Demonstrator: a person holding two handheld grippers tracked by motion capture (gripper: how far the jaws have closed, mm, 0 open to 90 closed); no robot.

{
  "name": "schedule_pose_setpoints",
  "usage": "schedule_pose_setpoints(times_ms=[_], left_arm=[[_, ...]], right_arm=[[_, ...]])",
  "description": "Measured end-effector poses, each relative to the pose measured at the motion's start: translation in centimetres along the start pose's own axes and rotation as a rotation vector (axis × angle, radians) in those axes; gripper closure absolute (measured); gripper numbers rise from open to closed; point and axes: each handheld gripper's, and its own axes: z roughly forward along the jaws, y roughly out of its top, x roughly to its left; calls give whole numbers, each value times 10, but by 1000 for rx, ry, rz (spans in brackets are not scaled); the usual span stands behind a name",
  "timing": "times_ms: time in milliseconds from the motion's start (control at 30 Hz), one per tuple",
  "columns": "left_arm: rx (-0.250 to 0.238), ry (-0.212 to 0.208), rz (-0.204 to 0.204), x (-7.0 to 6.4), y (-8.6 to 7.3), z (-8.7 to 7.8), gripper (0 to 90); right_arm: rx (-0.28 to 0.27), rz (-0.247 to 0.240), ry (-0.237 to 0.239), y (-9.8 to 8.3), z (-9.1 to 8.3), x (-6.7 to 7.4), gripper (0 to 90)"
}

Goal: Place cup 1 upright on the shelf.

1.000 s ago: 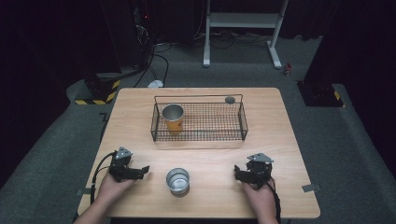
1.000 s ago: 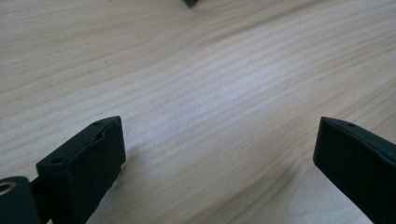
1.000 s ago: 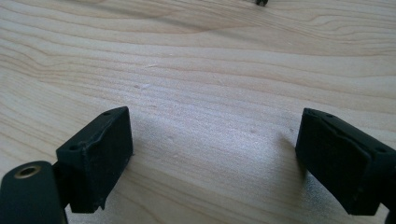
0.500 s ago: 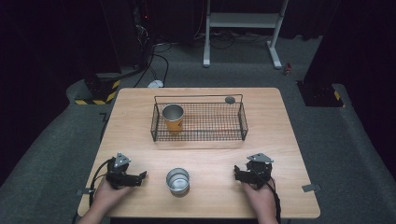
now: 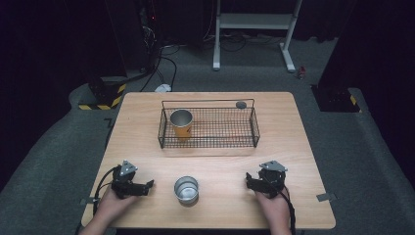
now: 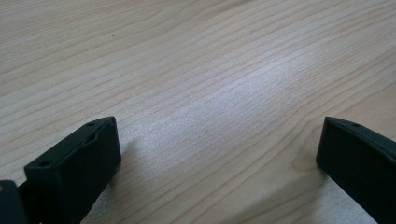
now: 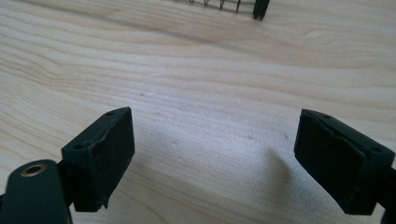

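Starting with the left tongs point(image 5: 150, 184): jaws wide apart, just been opening, with nothing between them but bare wood in the left gripper view point(image 6: 217, 154). Lying low on the counter point(image 5: 293, 147) near its front edge, tips turned toward the middle. Same story for the right tongs point(image 5: 248, 180): jaws spread wide too, nothing held, only wood grain and faint shadows between them in the right gripper view point(image 7: 215, 149), with a corner of the wire basket point(image 7: 259, 9) peeking in at the top. Between the two tongs, and apart from both: the silver cup point(image 5: 186, 189), standing upright on the counter, mouth up, looking empty. Closer to the left tongs than to the right. Farther back, in the middle of the counter, the wire basket point(image 5: 254, 129), with an orange cup point(image 5: 181, 125) standing upright in its left end and lots of room beside it. By the basket's far right corner, a small dark round thing point(image 5: 241, 104), too tiny to name, maybe a lid or a knob. What the fresh opening means, as a guess: ready to close on the silver cup, most likely to carry it back to the basket. No grip yet, so that step not begun.
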Motion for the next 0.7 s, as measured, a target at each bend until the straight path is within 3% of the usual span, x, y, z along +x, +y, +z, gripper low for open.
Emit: schedule_pose_setpoints(times_ms=[467, 700], left_arm=[[-6, 5, -1, 0, -1, -1, 4], [-12, 9, 4, -1, -2, -2, 23]], right_arm=[[-8, -60, 22, 19, -3, 18, 113], [4, -78, 31, 35, 6, 31, 114]])
